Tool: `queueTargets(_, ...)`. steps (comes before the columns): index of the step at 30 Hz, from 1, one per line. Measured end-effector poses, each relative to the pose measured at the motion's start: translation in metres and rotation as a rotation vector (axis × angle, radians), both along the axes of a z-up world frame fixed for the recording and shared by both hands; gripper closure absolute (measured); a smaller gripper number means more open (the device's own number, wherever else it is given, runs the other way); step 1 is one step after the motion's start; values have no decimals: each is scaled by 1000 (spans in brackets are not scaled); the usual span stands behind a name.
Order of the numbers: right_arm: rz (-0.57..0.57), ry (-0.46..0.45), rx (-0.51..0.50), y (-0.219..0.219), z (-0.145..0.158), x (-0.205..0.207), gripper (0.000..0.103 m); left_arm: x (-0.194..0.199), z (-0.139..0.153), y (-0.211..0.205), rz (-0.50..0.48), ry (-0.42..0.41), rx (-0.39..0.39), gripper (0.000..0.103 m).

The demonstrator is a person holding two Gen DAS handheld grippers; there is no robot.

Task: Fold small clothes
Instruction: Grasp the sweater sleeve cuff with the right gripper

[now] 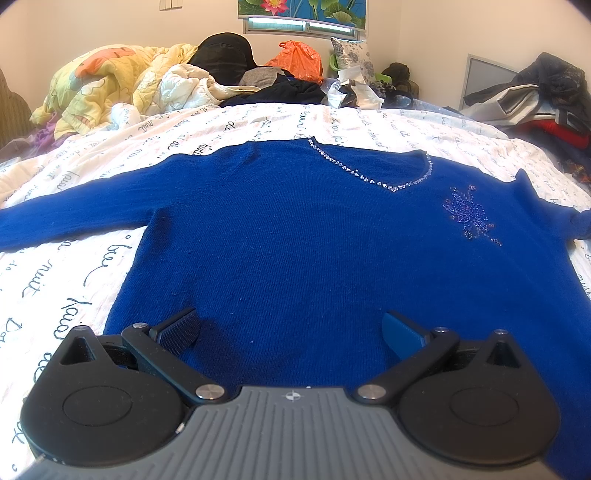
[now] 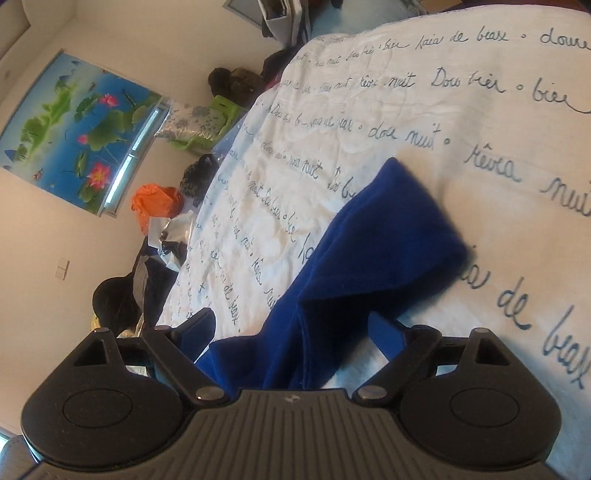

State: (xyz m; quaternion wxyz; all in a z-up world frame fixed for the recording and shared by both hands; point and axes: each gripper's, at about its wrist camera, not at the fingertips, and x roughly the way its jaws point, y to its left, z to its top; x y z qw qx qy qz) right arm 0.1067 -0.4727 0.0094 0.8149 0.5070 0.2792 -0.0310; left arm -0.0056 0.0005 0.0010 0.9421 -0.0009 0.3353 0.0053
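Left gripper (image 1: 291,334): jaws spread wide, nothing pinched. Both pads hover over the lower body of the blue sweater (image 1: 295,236), near its hem; whether the pads touch the knit cannot be told.

Ahead of the left jaws the sweater lies flat, front up, on the white bedspread with script lettering (image 1: 74,280). One sleeve runs out to the left of the jaws; the other reaches the right edge of the view. Further ahead: rhinestone-trimmed neckline (image 1: 373,177), and to its right a beaded motif (image 1: 467,216) on the chest.

Beyond the sweater, at the far side of the bed: yellow patterned quilt (image 1: 107,81) at left, a black cap (image 1: 225,50), an orange plastic bag (image 1: 299,59), a heap of dark clothes (image 1: 543,96) at right. On the wall behind, a lotus picture (image 1: 303,9).

Right gripper (image 2: 291,332): view is rolled sideways. Jaws spread, no grip. A blue sleeve (image 2: 373,243) of the sweater runs up between the two fingers and on ahead of them, folded over itself, its far end blurred. The pads do not press on it; the left finger (image 2: 197,328) stands clear of the fabric, the right one (image 2: 386,332) sits just beside it.

Past the sleeve: bare bedspread, then the clutter and the lotus picture at left.
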Motion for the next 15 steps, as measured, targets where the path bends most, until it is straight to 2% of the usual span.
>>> queueTargets(1,-4,2,-4,0,-1,4,18,0,0,0,0,0,0,0)
queueTargets(2,-4,13,-5,-1,-3,10,28,0,0,0,0,0,0,0)
queueTargets(3,-5,29,-2,-2,-6,18,44,0,0,0,0,0,0,0)
queueTargets(7,-17,95,3,-4,-25,28,77,0,0,0,0,-1,-2,0)
queueTargets(8,-27,97,5,-5,-28,27,90,0,0,0,-1,-1,-4,0)
queueTargets(9,-44,101,21,-7,-31,26,96,1,0,0,-1,-2,-6,0)
queueTargets(10,-68,83,46,-9,-31,20,97,1,0,0,-1,-3,-9,0)
queueTargets(13,-121,-81,101,-3,-11,-2,98,2,-1,-1,-1,-5,-17,0)
queueTargets(15,-76,-214,155,18,13,-12,98,3,0,-1,0,-5,-19,0)
